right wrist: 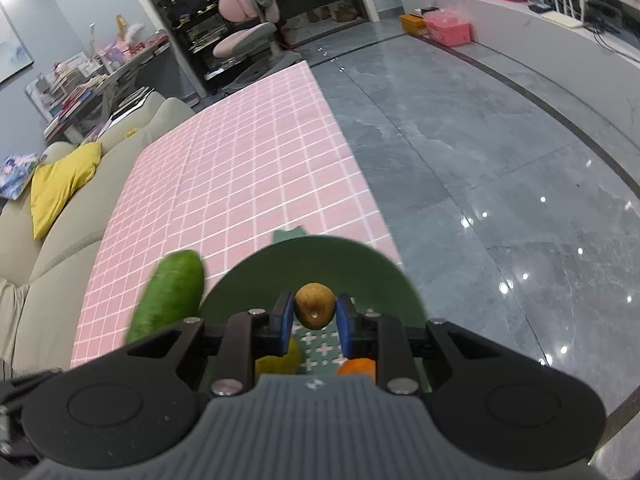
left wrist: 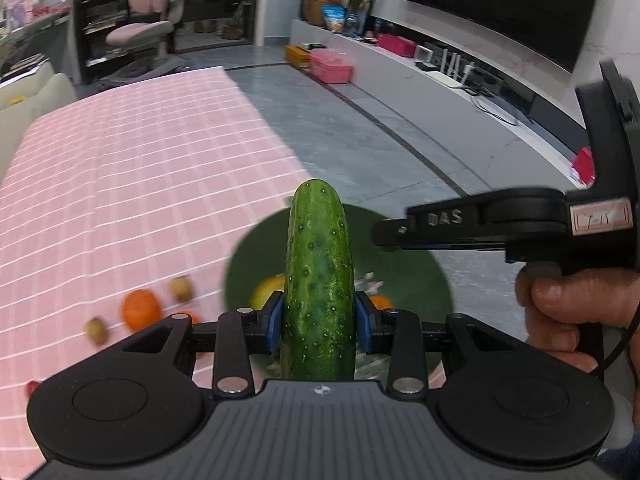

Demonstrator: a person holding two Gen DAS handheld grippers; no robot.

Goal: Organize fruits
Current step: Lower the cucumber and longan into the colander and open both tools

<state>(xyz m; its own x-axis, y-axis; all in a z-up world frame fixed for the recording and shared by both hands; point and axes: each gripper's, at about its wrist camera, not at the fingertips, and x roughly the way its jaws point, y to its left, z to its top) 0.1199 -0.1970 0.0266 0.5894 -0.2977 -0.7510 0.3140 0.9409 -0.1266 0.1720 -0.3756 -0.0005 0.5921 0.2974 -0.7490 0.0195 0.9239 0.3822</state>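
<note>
My left gripper (left wrist: 319, 322) is shut on a green cucumber (left wrist: 319, 276) and holds it above a dark green bowl (left wrist: 404, 276). The cucumber also shows in the right wrist view (right wrist: 168, 296), left of the bowl (right wrist: 360, 264). My right gripper (right wrist: 315, 314) is shut on a brown kiwi (right wrist: 315, 306) above the bowl. A yellow fruit (right wrist: 282, 358) and an orange (right wrist: 357, 366) lie in the bowl. On the pink checked cloth (left wrist: 132, 184) left of the bowl lie an orange (left wrist: 141, 309) and two kiwis (left wrist: 182, 288).
The right gripper's body (left wrist: 516, 224) and hand are at the right in the left wrist view. The bowl sits near the table's right edge, with grey floor (right wrist: 480, 152) beyond. A beige sofa (right wrist: 52, 248) with a yellow cushion borders the table's left side.
</note>
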